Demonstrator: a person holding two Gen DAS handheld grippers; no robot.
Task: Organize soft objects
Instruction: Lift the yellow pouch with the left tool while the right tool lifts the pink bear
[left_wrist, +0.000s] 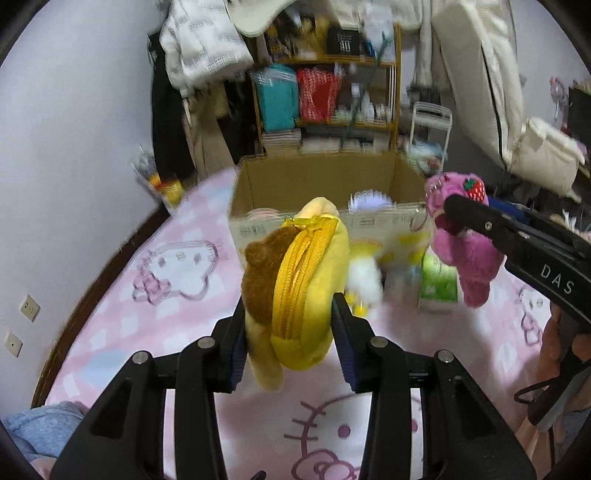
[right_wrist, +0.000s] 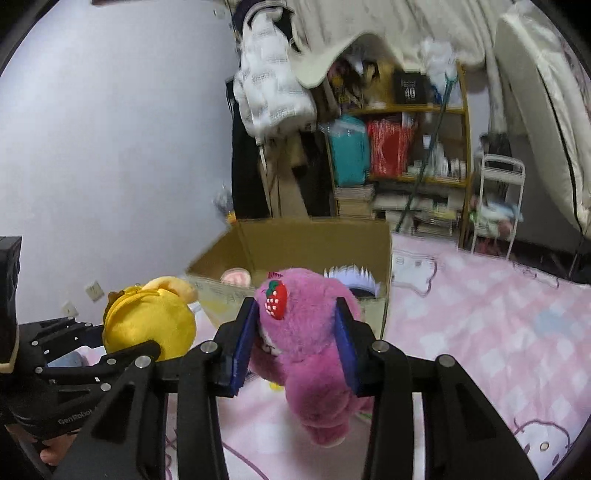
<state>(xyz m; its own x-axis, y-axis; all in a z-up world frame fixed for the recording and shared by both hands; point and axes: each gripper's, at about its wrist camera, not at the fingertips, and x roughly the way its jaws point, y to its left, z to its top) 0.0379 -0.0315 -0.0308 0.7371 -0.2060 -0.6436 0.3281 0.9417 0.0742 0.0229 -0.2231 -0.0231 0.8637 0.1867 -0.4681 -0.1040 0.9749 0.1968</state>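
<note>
Your left gripper (left_wrist: 288, 328) pinches the yellow zippered plush pouch (left_wrist: 299, 280), your right gripper (right_wrist: 297, 347) squeezes the fuzzy pink strawberry bear (right_wrist: 306, 332), both near the open cardboard box (right_wrist: 314, 240).

Pale lilac wall (right_wrist: 110, 147) fills left of frame, sockets (left_wrist: 29, 307) low down. Wooden shelf unit (left_wrist: 395, 92) upper centre, crammed. Clothes (right_wrist: 273, 99) hang beside it. Pink cartoon-cat bedsheet (right_wrist: 498, 332) covers lower frame. White folding chair (right_wrist: 498, 199) right.

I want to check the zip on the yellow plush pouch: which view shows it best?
The left wrist view: the yellow plush pouch faces the camera zip-first. The right wrist view shows only its plain rounded side.
</note>
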